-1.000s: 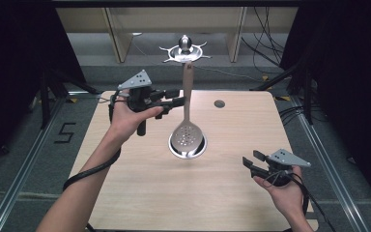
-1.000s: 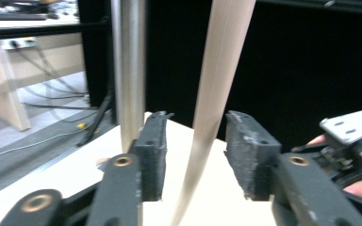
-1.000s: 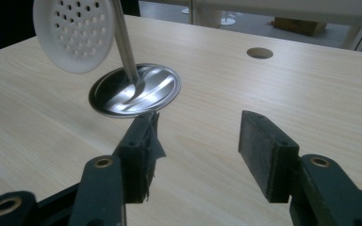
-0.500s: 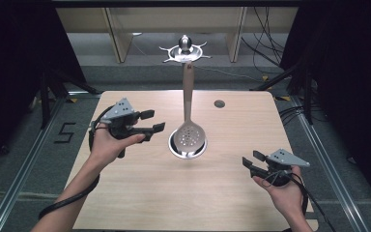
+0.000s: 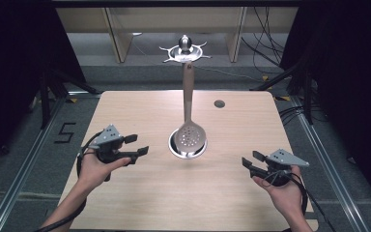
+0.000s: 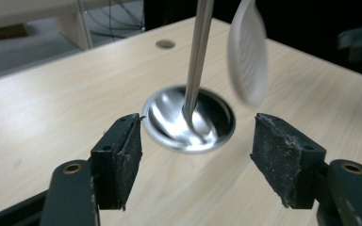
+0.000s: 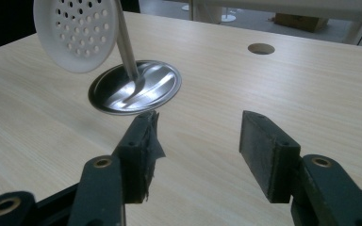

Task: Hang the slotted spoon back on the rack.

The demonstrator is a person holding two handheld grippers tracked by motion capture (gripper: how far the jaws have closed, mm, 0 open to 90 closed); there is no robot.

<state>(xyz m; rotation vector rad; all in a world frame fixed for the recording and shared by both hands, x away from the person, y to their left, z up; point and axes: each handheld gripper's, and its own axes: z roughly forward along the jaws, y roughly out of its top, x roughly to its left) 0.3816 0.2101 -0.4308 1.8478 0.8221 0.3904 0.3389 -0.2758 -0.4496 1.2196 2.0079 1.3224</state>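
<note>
Slotted spoon [image 5: 189, 137] released, hanging free.

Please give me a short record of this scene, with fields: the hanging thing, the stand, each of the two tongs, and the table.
hanging thing: white perforated skimmer spoon, hung from the stand's top
stand: metal pole with round shiny steel base and hook ring on top
left tongs: open, nothing between the jaws, jaws have just been opening, left of the base
right tongs: open, nothing held, right of the base
table: light wooden top with a small round hole

place: lab | signs: dark curtains [image 5: 348, 72], floor rails [image 5: 24, 174], loose cables [image 5: 265, 43]
</note>
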